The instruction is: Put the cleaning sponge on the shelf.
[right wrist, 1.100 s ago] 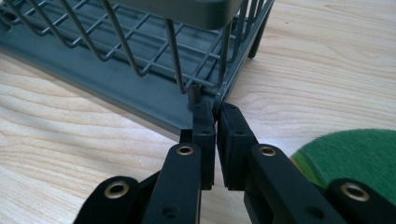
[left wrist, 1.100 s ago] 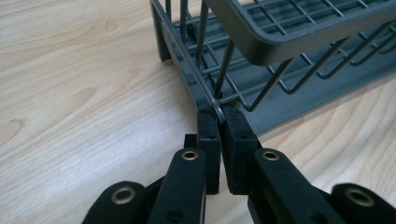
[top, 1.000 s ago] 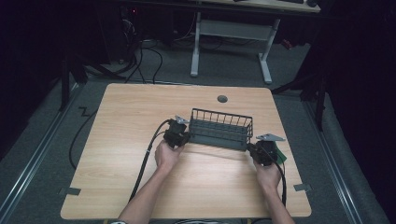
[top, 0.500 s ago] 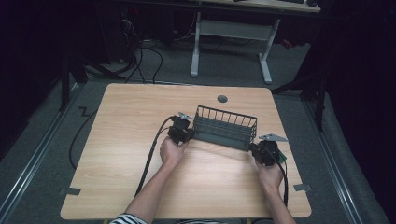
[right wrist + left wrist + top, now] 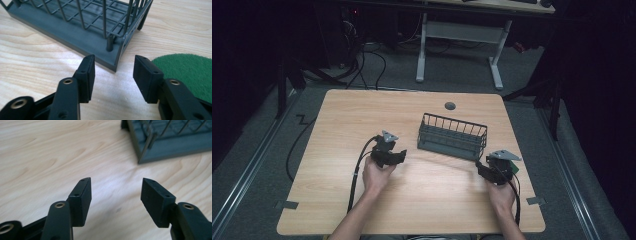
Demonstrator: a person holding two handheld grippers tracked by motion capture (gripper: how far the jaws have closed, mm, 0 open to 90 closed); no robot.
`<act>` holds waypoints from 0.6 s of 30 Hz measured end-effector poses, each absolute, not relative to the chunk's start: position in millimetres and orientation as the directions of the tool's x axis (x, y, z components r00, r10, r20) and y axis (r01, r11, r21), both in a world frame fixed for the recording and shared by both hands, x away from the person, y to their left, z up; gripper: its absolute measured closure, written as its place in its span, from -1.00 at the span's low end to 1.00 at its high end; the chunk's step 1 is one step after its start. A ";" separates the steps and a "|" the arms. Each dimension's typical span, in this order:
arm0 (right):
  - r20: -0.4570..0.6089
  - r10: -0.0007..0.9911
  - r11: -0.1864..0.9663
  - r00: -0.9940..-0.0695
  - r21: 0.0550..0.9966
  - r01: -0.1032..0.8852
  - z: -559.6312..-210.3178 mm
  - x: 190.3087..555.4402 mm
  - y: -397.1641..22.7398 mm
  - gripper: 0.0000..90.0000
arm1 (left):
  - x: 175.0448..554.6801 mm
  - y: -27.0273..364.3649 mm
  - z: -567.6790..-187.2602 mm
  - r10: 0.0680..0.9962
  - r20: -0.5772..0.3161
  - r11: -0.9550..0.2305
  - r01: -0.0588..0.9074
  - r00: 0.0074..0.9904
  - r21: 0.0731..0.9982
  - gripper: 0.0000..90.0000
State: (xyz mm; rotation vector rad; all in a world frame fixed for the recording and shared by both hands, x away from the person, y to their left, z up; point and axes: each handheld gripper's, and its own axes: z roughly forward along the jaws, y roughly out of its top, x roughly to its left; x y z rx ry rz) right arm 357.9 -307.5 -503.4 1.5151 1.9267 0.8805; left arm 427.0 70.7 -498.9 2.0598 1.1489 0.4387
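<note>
Dark grey wire basket [image 5: 452, 136], rectangular with upright bars on a solid base, sits on the light wooden table [image 5: 332, 120], right of centre and toward the far edge, just below a small round grommet [image 5: 450, 106] in the tabletop. Nothing grips it.

From the high view, the left gripper [image 5: 400, 156] lies in the person's left hand, left of the basket and clearly apart from it. Its 2 black jaws have just been opening and stand wide, with bare wood between them. In the left gripper view [image 5: 115, 191], 1 corner of the basket shows at the upper right, away from the fingertips [image 5: 83, 192].

The right gripper [image 5: 480, 167] is held in the right hand at the basket's near right corner. Its jaws have also just been opening and stand apart. In the right gripper view [image 5: 113, 72], that corner of the basket's base sits just beyond the gap between the pads, touching neither. A round green felt patch [image 5: 185, 72] lies on the table beside the right jaw.

A black cable [image 5: 357, 175] trails from each gripper toward the near edge.
</note>
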 end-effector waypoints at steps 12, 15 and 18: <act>-0.001 0.966 0.159 -0.258 0.790 0.592 -503.9 333.6 -324.1 -0.08 | 387.5 133.9 -523.2 0.897 0.006 -0.314 0.631 0.441 0.709 -0.14; -0.002 0.968 0.155 -0.252 0.792 0.590 -504.8 329.4 -334.2 -0.14 | 383.5 143.6 -528.5 0.905 -0.002 -0.300 0.642 0.426 0.705 -0.16; -0.001 0.969 0.151 -0.247 0.794 0.589 -504.0 327.6 -339.3 -0.16 | 379.9 149.7 -531.6 0.907 -0.010 -0.286 0.632 0.422 0.720 -0.17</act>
